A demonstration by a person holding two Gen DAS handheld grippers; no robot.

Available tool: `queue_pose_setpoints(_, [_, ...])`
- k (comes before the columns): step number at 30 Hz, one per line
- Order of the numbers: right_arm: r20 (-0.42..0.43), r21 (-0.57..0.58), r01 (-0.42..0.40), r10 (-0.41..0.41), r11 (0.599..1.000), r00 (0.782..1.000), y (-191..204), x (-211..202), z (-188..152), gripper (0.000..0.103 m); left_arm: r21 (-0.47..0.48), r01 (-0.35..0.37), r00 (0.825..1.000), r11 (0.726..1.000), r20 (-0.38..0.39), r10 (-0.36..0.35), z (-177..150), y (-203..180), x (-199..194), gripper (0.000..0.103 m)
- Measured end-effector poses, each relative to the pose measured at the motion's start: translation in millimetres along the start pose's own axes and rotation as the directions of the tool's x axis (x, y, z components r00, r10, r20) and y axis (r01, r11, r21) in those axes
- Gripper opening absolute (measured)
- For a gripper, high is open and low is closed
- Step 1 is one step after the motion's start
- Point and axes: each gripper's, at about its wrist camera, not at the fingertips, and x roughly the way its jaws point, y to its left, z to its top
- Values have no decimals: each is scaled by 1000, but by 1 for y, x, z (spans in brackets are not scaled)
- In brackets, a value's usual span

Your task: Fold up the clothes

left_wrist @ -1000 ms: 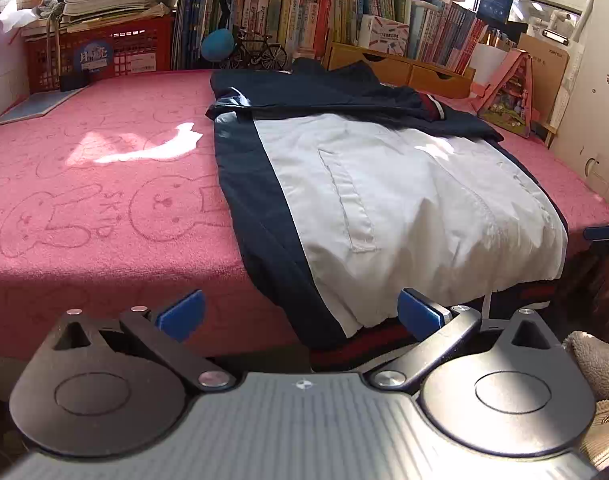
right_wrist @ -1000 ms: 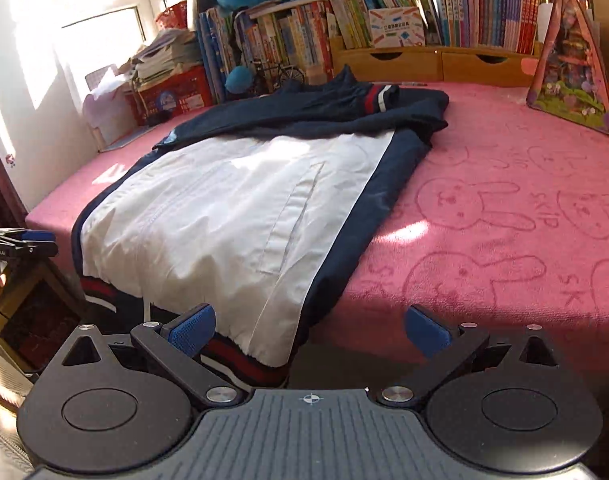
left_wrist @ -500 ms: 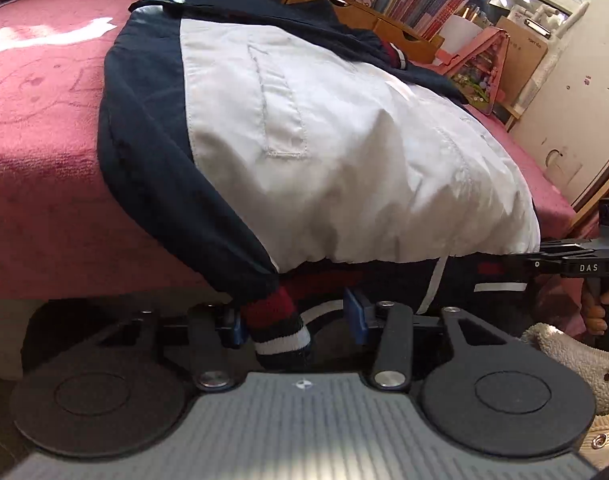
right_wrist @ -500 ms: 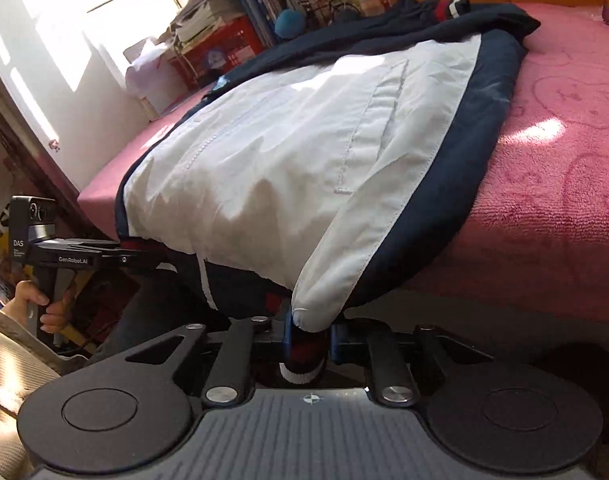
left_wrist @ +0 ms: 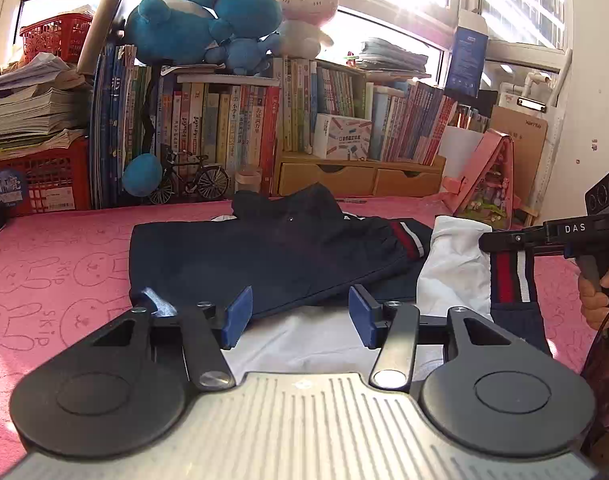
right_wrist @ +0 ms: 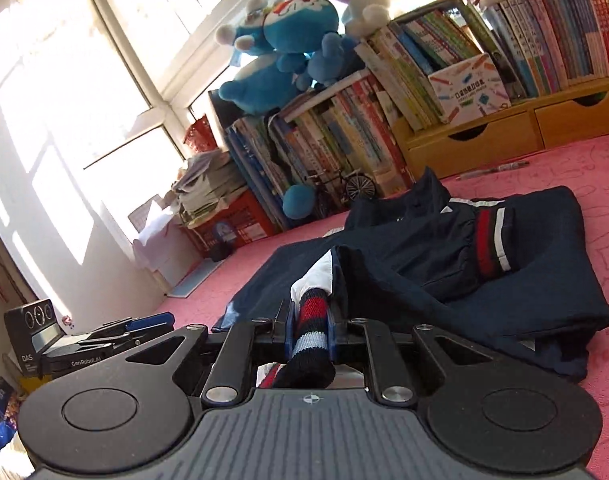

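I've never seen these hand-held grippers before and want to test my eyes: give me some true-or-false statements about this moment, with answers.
1. The right gripper is clamped on the striped red, white and navy knit hem of the navy and white jacket. True.
2. The left gripper grips the jacket too. False: its blue pads stand apart, holding nothing.
3. The jacket lies on a green sheet. False: it lies on a pink bunny-print cover.
4. Blue plush toys sit atop the books. True.
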Motion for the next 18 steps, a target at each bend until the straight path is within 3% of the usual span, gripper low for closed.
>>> queue_pose_setpoints(5, [-91,68,2,4,998,996,-11,68,-7,17,152,-7,999,988,-49,14,-33,-19,-60,76])
queue_pose_setpoints(8, [-128,121,-6,22,993,992,-13,107,5,17,252,-1,996,968,-85,24,-52,-36,-100,81])
queue_pose_setpoints(10, [-145,126,2,17,992,989,-12,131,14,17,423,-21,989,906,-123,81,-66,-61,-111,85])
queue_pose_setpoints(12, [-158,122,25,-6,992,987,-12,151,19,17,586,-29,984,810,-127,128,-85,-85,-116,85])
queue_pose_setpoints(15, [-181,155,43,-15,987,983,-16,170,17,17,718,-21,986,696,-99,132,-106,-108,-106,85])
queue_pose_setpoints(16, [-184,159,45,-15,986,983,-17,171,15,17,734,-20,990,679,-82,117,-109,-111,-99,86])
queue_pose_setpoints(18, [-184,164,46,-15,985,983,-20,169,12,17,731,-15,994,682,-61,88,-108,-112,-81,86])
